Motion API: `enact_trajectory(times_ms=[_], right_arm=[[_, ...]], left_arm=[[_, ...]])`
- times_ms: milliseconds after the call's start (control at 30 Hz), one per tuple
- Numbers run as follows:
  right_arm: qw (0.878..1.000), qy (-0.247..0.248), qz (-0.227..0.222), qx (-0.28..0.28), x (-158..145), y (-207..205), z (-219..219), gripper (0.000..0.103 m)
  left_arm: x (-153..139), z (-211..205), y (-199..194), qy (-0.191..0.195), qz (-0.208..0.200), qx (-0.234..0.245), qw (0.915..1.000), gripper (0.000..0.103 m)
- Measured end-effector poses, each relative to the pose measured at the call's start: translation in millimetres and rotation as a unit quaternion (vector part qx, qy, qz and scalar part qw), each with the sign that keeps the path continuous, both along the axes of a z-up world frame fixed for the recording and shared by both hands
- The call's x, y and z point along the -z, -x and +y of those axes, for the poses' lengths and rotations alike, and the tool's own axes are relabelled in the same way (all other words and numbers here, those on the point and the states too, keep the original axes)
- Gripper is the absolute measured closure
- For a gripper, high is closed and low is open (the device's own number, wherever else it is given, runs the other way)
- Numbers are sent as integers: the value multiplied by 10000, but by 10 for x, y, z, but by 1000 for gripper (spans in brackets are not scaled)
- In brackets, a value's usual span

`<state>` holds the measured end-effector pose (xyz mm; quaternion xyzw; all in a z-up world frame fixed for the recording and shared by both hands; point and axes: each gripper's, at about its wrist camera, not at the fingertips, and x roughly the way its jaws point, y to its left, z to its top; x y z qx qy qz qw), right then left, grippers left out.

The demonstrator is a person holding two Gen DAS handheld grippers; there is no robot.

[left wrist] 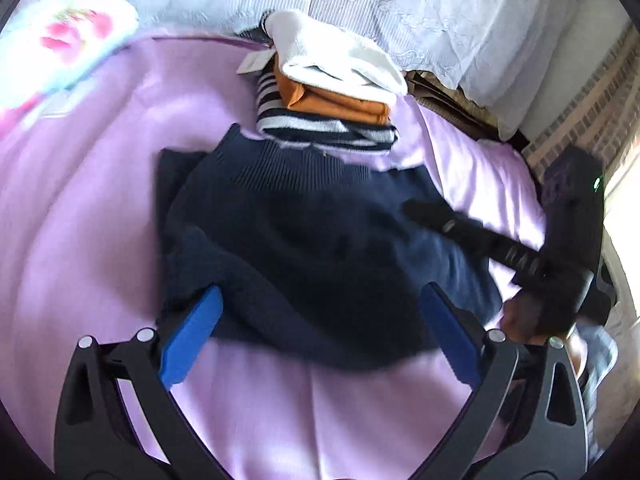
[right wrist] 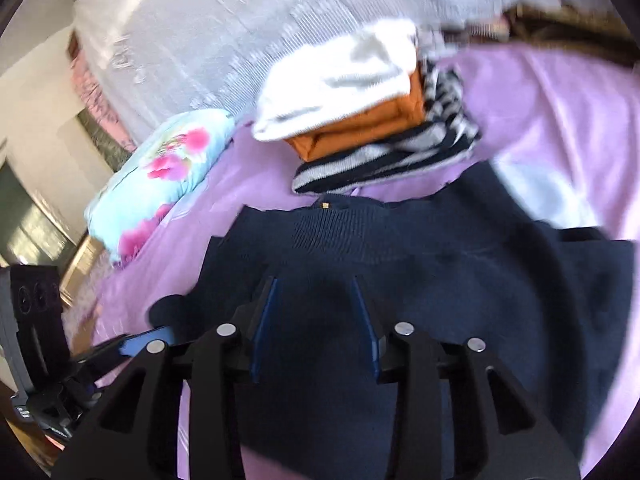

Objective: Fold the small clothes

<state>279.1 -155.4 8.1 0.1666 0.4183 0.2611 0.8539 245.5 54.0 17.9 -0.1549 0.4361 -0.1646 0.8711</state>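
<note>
The navy sweater (left wrist: 304,240) lies on the lilac bed sheet (left wrist: 100,200), partly folded, with its ribbed collar pointing to the far side and one side already turned inward, it seems. The left gripper (left wrist: 320,320) has its blue fingers spread wide over the near hem and holds nothing. The right gripper (right wrist: 314,320) is also apart, only less wide, with its fingers low over the middle of the same sweater; whether they touch the knit I cannot tell, because the picture is blurred. Just behind the collar stands a pile of finished clothes: a striped shirt (left wrist: 320,128) below, an orange piece (left wrist: 340,106) on it, a white piece (left wrist: 340,56) on top. So I judge three pieces are done and the sweater is in work; it needs more folds and then a place on the pile. A flowered pillow (right wrist: 160,168) lies at the side, well apart.
</note>
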Motion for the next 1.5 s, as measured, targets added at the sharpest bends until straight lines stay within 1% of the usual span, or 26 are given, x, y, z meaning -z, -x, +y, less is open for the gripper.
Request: enact_trajectory(times_ms=[67,100,133,200,267,333,367,433,500,633,667,733,767,800,833,900,967,1067,1133,1200,1300,1367,1400,1433,1467,1500], right_arm=[[9993,-99,309,166,167,-230,-4,65],[9990,-124,386,211,244,-295,-26,65],[9986,-206,424,220,297,-331,-60,65],[9978,-516,327,258,363,-334,-168,74],[9954,-789,240,497,368,-308,-315,80],[9937,-830,195,731,321,-278,-409,79],[9944,-634,59,843,248,-220,-441,78],[9964,-305,-261,747,125,-105,-391,78],[9980,-81,-477,395,16,34,-235,77],[9973,370,-576,-277,20,260,218,76],[9952,589,-595,-508,67,345,380,73],[9881,1072,-665,-885,172,496,645,61],[9791,1456,-901,-1097,207,637,800,50],[9732,1647,-1063,-1203,213,727,871,45],[9679,1781,-1185,-1317,207,815,918,43],[9673,1700,-1155,-1486,200,887,879,42],[9731,1324,-1036,-1576,181,889,726,42],[9881,213,-541,-1424,153,800,361,43],[9904,-434,-388,-1257,99,772,156,43],[9918,-605,-316,-1079,90,746,57,43],[9974,0,-478,-541,91,719,-39,43],[9989,42,-369,-287,126,696,-195,43],[9992,99,-353,-146,136,699,-279,44],[9982,408,-425,134,134,715,-390,44],[9958,697,-501,307,139,730,-439,44],[9923,1021,-539,452,170,750,-532,46]], left_arm=[[99,12,-315,238,278,3,9993,3],[188,28,-477,317,458,-73,9984,3],[229,45,-534,426,509,-103,9977,3],[200,58,-458,532,377,-45,9979,3],[143,51,-294,346,235,100,9991,3],[70,87,-137,254,118,158,9995,3],[46,128,-67,311,103,114,9994,3],[-15,257,125,534,11,46,9986,3],[-90,360,296,603,-194,-98,9979,3],[-280,389,536,625,-779,-243,9947,2],[-294,353,535,587,-814,-186,9948,2],[-258,280,499,453,-816,-232,9954,2],[-220,237,471,357,-770,-216,9962,2],[-187,220,455,309,-727,-206,9967,2],[-159,226,440,292,-686,-241,9969,2],[-114,312,412,589,-638,-259,9959,2],[-72,421,400,806,-571,-369,9944,2],[-60,587,417,1325,-488,-513,9886,2],[-155,595,463,1393,-658,-518,9867,2],[-253,518,477,1277,-800,-435,9876,2],[-296,246,418,1089,-782,-58,9910,2],[-216,79,348,730,-680,146,9949,2],[-92,-4,261,295,-468,175,9983,2],[66,8,199,-38,-141,-31,9999,2],[228,62,154,-145,261,-165,9994,2],[367,124,130,-63,589,-161,9981,2]])
